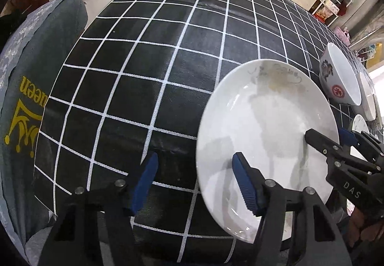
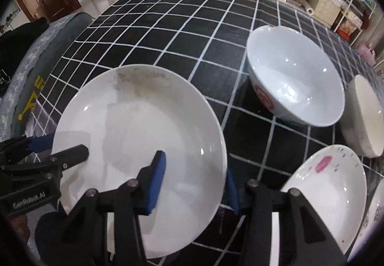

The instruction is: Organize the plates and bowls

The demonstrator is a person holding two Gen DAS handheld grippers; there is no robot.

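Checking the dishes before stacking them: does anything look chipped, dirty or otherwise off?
Yes. The big bowl with the red emblem has a small notch in its far rim, which looks like a chip. The large plate shows a faint brownish smear near its far edge, possibly residue or worn pattern. Nothing looks spilled.

The white plate looks like glossy glazed ceramic, as does the bowl. The checked tablecloth has a faintly textured, slightly shiny surface. The gripper fingers are matt black plastic with ribbed blue pads.
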